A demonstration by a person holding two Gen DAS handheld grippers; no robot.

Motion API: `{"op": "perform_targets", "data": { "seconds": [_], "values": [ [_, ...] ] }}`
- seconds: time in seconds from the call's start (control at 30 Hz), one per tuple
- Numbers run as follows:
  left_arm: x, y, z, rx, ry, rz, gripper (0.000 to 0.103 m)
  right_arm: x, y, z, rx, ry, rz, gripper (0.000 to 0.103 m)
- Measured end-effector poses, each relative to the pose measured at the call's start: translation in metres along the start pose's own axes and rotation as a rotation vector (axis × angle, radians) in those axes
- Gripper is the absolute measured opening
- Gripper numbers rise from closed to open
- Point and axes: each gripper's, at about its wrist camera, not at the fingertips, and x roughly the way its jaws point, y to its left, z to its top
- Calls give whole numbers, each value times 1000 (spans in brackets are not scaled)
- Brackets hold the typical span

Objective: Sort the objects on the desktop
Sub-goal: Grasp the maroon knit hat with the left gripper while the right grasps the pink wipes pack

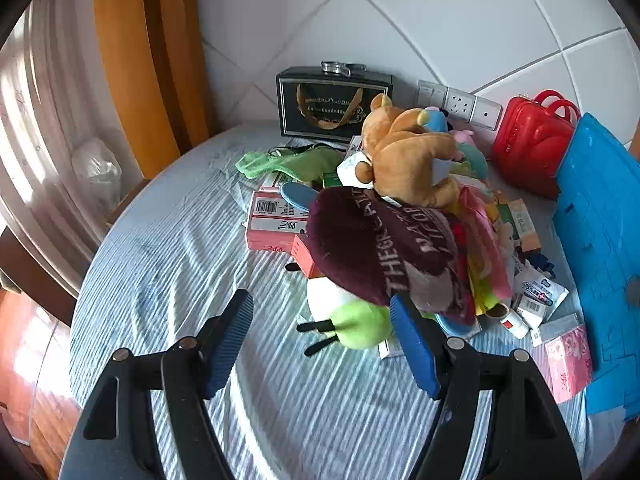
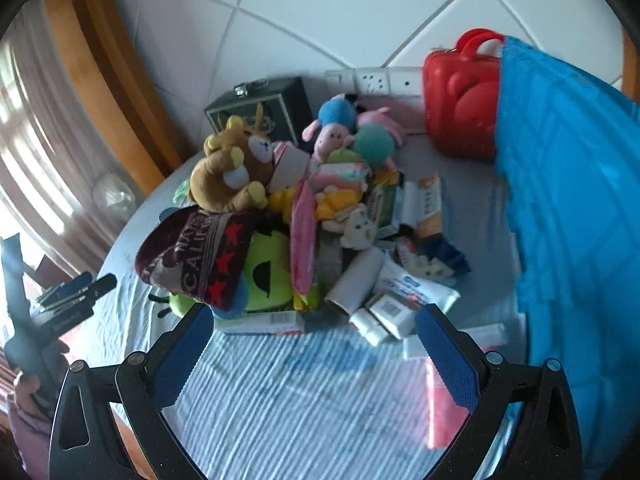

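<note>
I was looking into a home: plush toys (image 2: pixel 236 168) heaped on a cloth-covered table (image 1: pixel 168 248), curtains (image 1: pixel 36 120) far left.

Maroon cloth (image 1: pixel 384 248), centre of pile in left wrist view: white caps "THEGREATE…" along one band, partly folded; more letters at 1 o'clock of it, unclear. Same cloth in right wrist view (image 2: pixel 192 256): "CALIF…" readable, line above it unclear. Black box (image 1: pixel 334 100) at 12 o'clock: gold script roughly "Coffee Cup And…", rest hidden by brown plush bear (image 1: pixel 404 156). Pink carton (image 1: pixel 272 220) at 10 o'clock: barcode, handwritten "240". Pink packet (image 1: pixel 568 364) at 4 o'clock: handwritten "240". Small white box (image 1: pixel 530 306): barcode, digits too small.
</note>
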Motion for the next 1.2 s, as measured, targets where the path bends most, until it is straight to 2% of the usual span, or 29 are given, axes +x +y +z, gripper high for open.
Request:
{"op": "perform_targets", "data": {
  "seconds": [0.27, 0.47, 0.7, 0.77, 0.83, 0.9, 1.07, 1.2],
  "values": [
    [54, 20, 36, -32, 91, -23, 71, 40, 15, 24, -11, 37, 2, 103],
    [98, 19, 53, -3, 143, -45, 71, 76, 9, 46, 10, 63, -48, 103],
    [150, 1, 65, 1, 233, -124, 71, 142, -11, 48, 80, 200, -55, 103],
    [160, -7, 69, 11, 249, -141, 70, 158, -14, 47, 95, 228, -53, 97],
    [167, -13, 72, 20, 258, -158, 58, 174, -16, 48, 108, 256, -50, 65],
    [167, -16, 74, 30, 251, -158, 56, 188, -16, 49, 113, 281, -35, 55],
    [171, -8, 75, -1, 255, -189, 51, 194, -9, 55, 96, 268, -17, 55],
    [172, -10, 76, 0, 257, -182, 51, 192, -11, 56, 110, 256, -21, 55]
  ]
}}
